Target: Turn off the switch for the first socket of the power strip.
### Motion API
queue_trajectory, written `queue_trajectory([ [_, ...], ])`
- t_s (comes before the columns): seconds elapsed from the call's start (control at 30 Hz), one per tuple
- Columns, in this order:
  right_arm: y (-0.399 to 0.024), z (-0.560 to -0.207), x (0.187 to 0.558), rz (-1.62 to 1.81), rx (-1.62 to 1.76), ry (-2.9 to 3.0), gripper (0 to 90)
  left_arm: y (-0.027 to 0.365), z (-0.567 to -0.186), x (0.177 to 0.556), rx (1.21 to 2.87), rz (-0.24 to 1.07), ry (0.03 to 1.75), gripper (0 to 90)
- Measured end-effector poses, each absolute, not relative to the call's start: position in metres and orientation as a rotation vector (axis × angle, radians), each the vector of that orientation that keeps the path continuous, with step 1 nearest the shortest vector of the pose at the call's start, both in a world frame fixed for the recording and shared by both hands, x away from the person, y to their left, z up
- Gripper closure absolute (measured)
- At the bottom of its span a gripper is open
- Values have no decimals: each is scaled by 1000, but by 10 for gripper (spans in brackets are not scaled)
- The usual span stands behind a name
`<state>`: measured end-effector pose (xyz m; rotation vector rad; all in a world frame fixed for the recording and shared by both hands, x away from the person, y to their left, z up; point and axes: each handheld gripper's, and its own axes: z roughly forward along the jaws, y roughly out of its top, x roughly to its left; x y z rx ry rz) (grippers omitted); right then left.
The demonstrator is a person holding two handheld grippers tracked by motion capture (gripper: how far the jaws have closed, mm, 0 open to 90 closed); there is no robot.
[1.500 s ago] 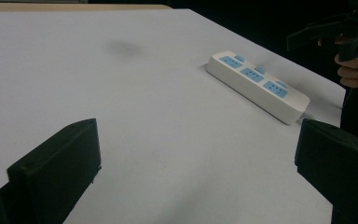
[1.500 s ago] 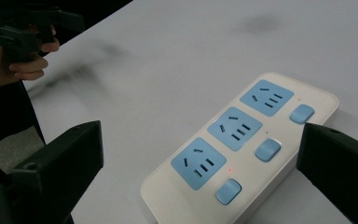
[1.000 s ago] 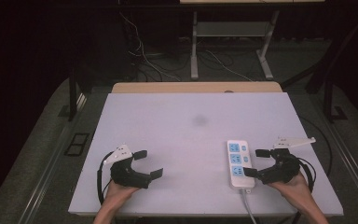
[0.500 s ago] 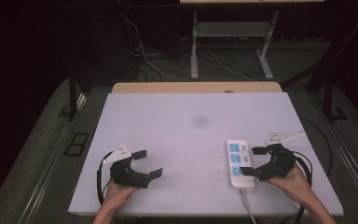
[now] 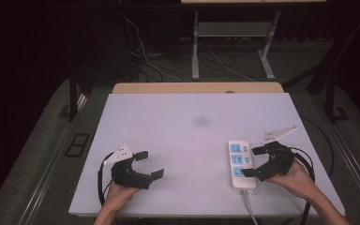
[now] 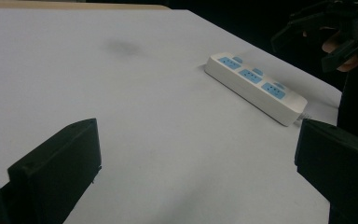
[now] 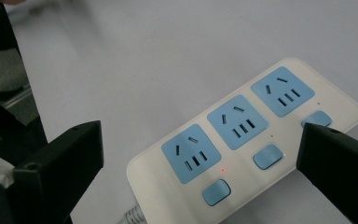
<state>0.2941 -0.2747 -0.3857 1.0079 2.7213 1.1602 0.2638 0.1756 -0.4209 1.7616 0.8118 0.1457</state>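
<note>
No lettering seems legible on anything here.

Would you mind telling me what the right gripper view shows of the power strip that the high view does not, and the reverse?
Right gripper view alone: a small red light lit by the nearest socket. High view alone: the strip's cord running off the table's near edge, and the left tool, open, far off. Both: the white power strip with three blue sockets, and the open right tool beside it.

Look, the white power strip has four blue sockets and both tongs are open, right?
Not quite. The power strip has three blue sockets, not four; the right gripper view shows them in a row, each with a blue button beside it. The rest holds: the left tongs and right tongs are both open, holding nothing.
</note>
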Motion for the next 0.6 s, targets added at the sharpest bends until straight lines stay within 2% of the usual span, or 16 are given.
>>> queue_trajectory([
  [0.17,-271,-386,296,1050,975,2758,13,176,-421,264,1764,146,811,0],
  [0.23,-270,-386,297,1029,951,2786,117,176,-421,264,1764,146,811,0],
  [0.4,-272,-384,298,977,933,2796,163,176,-422,264,1764,149,817,0],
  [0.47,-273,-383,298,968,926,2804,239,176,-422,264,1764,148,816,0],
  [0.6,-277,-381,300,964,924,2813,337,175,-422,264,1766,148,815,0],
])
